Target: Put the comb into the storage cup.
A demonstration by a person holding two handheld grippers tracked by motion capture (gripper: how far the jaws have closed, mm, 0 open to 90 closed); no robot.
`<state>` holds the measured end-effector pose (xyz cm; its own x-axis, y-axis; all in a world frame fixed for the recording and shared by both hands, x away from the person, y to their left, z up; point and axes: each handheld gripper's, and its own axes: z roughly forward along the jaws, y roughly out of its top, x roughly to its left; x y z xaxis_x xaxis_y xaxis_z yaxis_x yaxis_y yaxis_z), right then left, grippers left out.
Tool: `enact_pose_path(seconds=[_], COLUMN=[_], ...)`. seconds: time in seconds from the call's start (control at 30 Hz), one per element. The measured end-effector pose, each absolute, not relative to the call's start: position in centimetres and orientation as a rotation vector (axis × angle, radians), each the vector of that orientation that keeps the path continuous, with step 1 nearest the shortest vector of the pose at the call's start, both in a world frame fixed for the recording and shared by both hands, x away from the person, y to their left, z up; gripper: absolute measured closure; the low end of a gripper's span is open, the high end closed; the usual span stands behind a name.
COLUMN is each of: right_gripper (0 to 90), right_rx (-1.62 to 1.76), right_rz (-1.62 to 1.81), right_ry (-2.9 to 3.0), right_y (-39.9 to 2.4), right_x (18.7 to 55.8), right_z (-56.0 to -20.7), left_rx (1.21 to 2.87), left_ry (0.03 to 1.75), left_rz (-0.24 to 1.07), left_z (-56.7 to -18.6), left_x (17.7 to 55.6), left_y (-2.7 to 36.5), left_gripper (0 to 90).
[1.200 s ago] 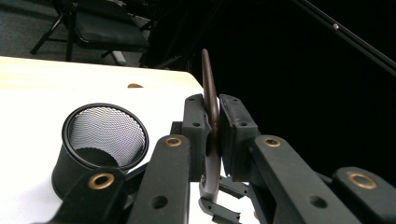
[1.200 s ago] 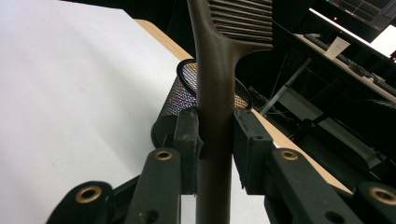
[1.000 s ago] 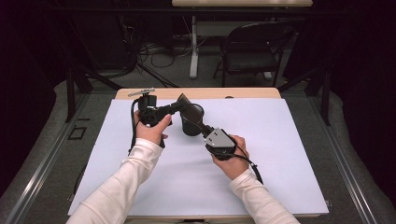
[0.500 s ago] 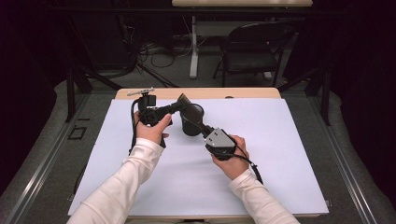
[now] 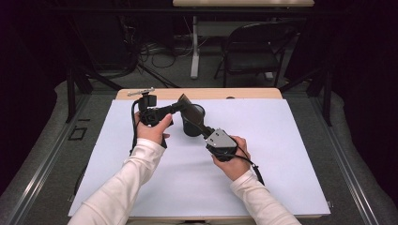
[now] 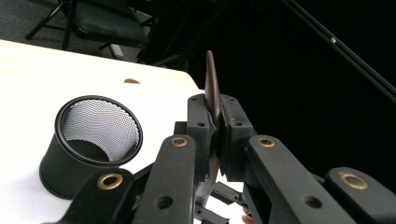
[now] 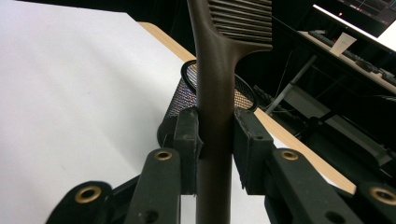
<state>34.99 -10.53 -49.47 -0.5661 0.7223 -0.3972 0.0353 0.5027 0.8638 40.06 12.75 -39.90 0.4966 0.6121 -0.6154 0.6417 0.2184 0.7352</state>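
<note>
A dark brown comb (image 7: 215,93) is hovering tilted just above a black mesh cup (image 6: 91,140), which is standing upright on the white table.

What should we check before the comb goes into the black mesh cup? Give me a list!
1. Left tool shut on the comb: ok, its pads press the thin edge.
2. Right tool shut on the comb's handle: ok.
3. Mesh cup upright on the white sheet: ok.
4. Cup's mouth open to drop things in: ok; the bottom is in shadow, so what lies there: cannot tell.
5. Comb lined up over the cup: not ok; in the high view it lies slanted across it.
6. Both tools holding one comb, so one must let go first: not ok yet.
</note>
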Motion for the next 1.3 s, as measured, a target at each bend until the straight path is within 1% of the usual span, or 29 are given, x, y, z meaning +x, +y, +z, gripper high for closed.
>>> enact_pose_path(seconds=[0.53,0.73,1.0,1.3], right_gripper=[72.2,64.2,49.0,40.4], right_rx=[0.634,0.611,0.596,0.559], right_rz=[1.12,1.129,1.142,1.116], right_ry=[1.962,1.945,1.925,1.891], right_y=[-10.51,-10.39,-10.34,-10.33], right_x=[35.05,35.05,35.27,35.16], right_z=[-49.49,-49.53,-49.64,-49.41], left_rx=[1.428,1.426,1.417,1.4], left_ry=[1.177,1.181,1.183,1.189], left_rz=[-0.027,-0.019,-0.013,0.015], left_z=[-39.94,-39.96,-39.95,-39.74], left_x=[40.11,40.22,40.3,40.4], left_y=[12.73,12.87,13.01,13.52], left_gripper=[84.8,84.8,84.8,84.8])
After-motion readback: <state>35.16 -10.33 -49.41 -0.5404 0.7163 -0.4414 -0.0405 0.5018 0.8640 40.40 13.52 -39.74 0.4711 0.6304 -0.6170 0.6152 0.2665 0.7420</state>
